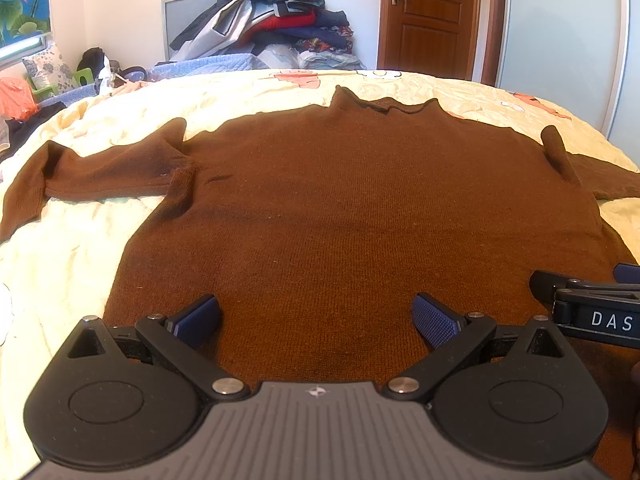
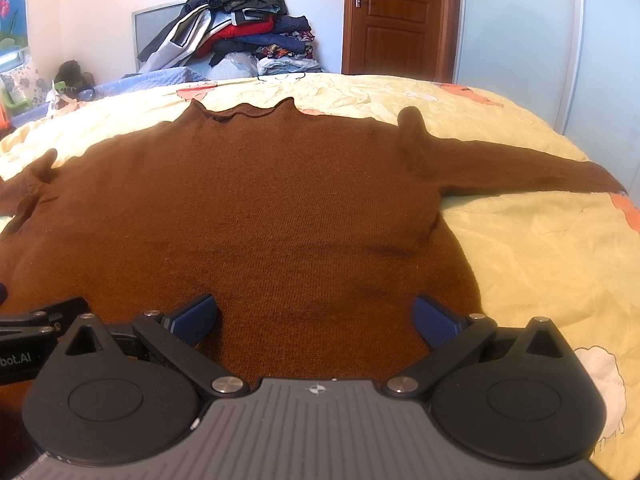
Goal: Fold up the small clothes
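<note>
A brown knit sweater (image 1: 360, 208) lies flat on the bed, collar far, hem near me, both sleeves spread out sideways; it also shows in the right wrist view (image 2: 248, 216). My left gripper (image 1: 316, 320) is open and empty, hovering over the hem's left half. My right gripper (image 2: 316, 320) is open and empty over the hem's right half. The right gripper's side shows at the right edge of the left wrist view (image 1: 592, 312). The left sleeve (image 1: 80, 176) bends down at the cuff; the right sleeve (image 2: 520, 172) lies straight.
The bed has a pale yellow patterned sheet (image 2: 540, 260). A pile of clothes (image 1: 272, 20) is stacked against the far wall. A wooden door (image 1: 432, 16) and a sliding wardrobe (image 2: 516, 28) stand behind the bed. Clutter lies at the far left (image 1: 24, 96).
</note>
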The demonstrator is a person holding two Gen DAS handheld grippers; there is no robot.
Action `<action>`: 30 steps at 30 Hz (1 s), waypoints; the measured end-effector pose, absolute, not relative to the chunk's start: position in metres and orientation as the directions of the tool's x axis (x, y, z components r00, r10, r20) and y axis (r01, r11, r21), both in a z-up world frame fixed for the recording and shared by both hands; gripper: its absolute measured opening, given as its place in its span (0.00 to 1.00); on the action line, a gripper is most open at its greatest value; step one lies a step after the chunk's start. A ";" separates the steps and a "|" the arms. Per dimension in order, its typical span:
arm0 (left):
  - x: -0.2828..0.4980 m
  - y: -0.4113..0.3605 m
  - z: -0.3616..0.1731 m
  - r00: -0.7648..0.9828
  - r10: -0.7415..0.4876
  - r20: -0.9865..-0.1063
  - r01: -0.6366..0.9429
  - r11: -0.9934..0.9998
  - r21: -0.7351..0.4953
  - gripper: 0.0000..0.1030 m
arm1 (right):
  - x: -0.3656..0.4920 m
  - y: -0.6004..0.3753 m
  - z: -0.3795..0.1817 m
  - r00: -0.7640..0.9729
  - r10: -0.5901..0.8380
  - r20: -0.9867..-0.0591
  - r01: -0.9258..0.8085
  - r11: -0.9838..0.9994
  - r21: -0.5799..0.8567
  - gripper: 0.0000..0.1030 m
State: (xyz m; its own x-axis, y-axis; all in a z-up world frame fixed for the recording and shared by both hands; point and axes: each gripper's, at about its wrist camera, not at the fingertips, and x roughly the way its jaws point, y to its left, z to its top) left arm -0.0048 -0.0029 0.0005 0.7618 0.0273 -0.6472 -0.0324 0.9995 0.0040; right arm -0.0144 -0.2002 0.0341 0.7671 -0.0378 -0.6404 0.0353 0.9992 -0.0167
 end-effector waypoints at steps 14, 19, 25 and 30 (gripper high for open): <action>-0.005 -0.004 0.000 0.762 0.027 -0.647 -0.032 0.999 0.003 1.00 | -0.014 -0.200 0.034 0.768 -0.040 -0.640 0.036 0.999 -0.018 1.00; -0.005 -0.002 0.000 0.762 0.027 -0.647 -0.032 0.999 0.003 1.00 | -0.014 -0.200 0.034 0.768 -0.040 -0.640 0.037 0.999 -0.018 1.00; -0.005 -0.003 0.000 0.762 0.027 -0.647 -0.032 0.999 0.004 1.00 | -0.014 -0.200 0.034 0.767 -0.040 -0.640 0.037 0.999 -0.018 1.00; -0.005 -0.003 0.000 0.762 0.031 -0.646 -0.033 0.999 0.009 1.00 | -0.014 -0.200 0.034 0.768 -0.040 -0.640 0.037 0.999 -0.018 1.00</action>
State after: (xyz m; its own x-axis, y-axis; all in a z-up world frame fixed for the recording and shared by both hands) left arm -0.0045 -0.0027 -0.0001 0.7623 0.0312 -0.6465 -0.0335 0.9994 0.0088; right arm -0.0144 -0.2001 0.0340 0.7676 -0.0401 -0.6397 0.0371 0.9991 -0.0182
